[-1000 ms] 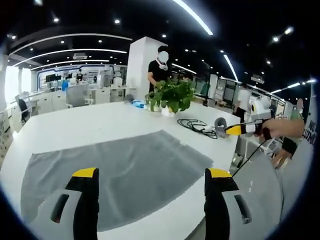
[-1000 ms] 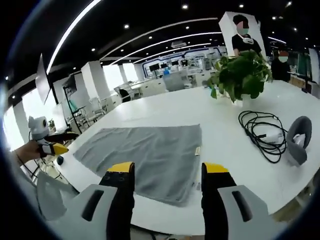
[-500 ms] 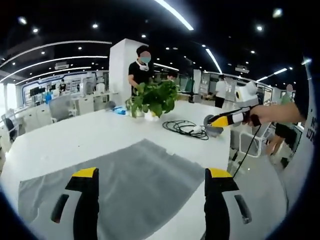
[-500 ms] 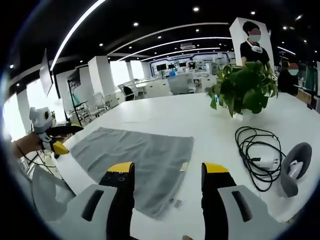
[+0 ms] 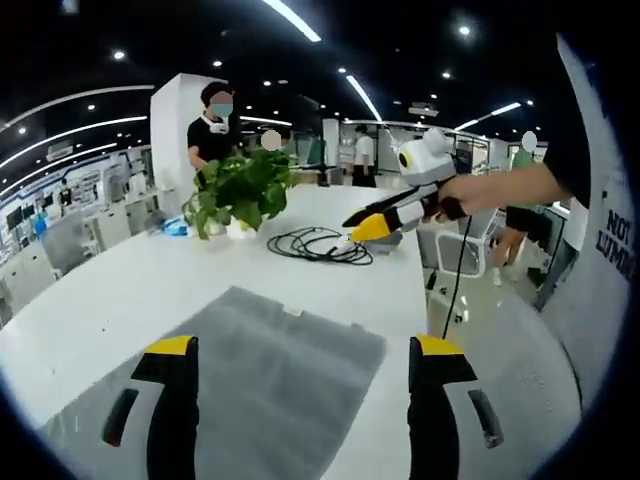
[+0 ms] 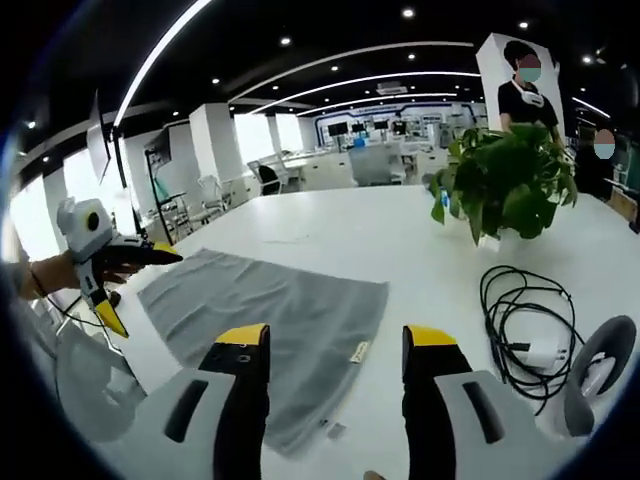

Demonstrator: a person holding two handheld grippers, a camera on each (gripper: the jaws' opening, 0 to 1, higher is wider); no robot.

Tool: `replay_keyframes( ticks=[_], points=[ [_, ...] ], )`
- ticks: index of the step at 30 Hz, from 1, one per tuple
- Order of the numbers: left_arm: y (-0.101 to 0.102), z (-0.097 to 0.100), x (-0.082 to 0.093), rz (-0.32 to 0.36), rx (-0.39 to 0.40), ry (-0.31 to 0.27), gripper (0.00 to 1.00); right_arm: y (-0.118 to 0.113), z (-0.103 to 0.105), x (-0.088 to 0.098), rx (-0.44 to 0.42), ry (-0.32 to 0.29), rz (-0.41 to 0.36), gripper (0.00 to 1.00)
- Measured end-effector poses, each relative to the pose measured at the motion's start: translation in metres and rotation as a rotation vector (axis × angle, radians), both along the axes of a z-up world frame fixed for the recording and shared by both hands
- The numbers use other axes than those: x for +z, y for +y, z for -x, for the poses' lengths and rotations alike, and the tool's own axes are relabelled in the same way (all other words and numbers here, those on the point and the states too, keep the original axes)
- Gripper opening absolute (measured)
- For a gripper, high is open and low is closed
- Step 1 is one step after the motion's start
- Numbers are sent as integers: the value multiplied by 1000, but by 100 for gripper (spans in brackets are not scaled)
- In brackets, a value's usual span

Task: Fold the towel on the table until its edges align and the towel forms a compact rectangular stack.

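Left tool: jaws wide apart, nothing between them, held above the near edge of the white bench, pointing across it. Right tool: same, jaws spread, holding nothing, above the bench and looking over the towel's tagged corner.

Grey towel lies flat and unfolded on the bench, one layer, small label at the edge nearest the right tool. In the left gripper view the towel sits directly ahead of the jaws, one corner pointing toward the cable.

Right tool also shows in the left gripper view, held in a hand with the forearm stretched out level, off the bench's edge, yellow tips toward the bench. Left tool shows in the right gripper view, gripped in a hand just off the towel's far end, tips angled down.

Also on the bench: potted plant, coiled black cable, grey headset-like object, all apart from the towel. A person stands behind the plant.
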State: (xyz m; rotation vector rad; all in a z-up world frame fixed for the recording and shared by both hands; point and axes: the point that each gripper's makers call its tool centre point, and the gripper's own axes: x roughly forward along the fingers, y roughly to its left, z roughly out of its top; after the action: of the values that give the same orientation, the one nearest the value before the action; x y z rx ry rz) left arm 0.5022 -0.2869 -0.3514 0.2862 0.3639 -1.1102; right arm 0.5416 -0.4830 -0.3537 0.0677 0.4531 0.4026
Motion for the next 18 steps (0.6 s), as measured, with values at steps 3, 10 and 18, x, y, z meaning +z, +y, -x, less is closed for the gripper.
replay_keyframes(
  ticks=[3,10,18],
  points=[
    [-21,7,-11,-28,-77,1,89,2,-11,-2,9,-2,1,52],
    [-58,24,-39,-63,-199,30,84,6,-28,-18,23,34,7,50],
    [-90,64,-71,-155,-418,83,79,7,-55,-36,17,63,-13,47]
  ],
)
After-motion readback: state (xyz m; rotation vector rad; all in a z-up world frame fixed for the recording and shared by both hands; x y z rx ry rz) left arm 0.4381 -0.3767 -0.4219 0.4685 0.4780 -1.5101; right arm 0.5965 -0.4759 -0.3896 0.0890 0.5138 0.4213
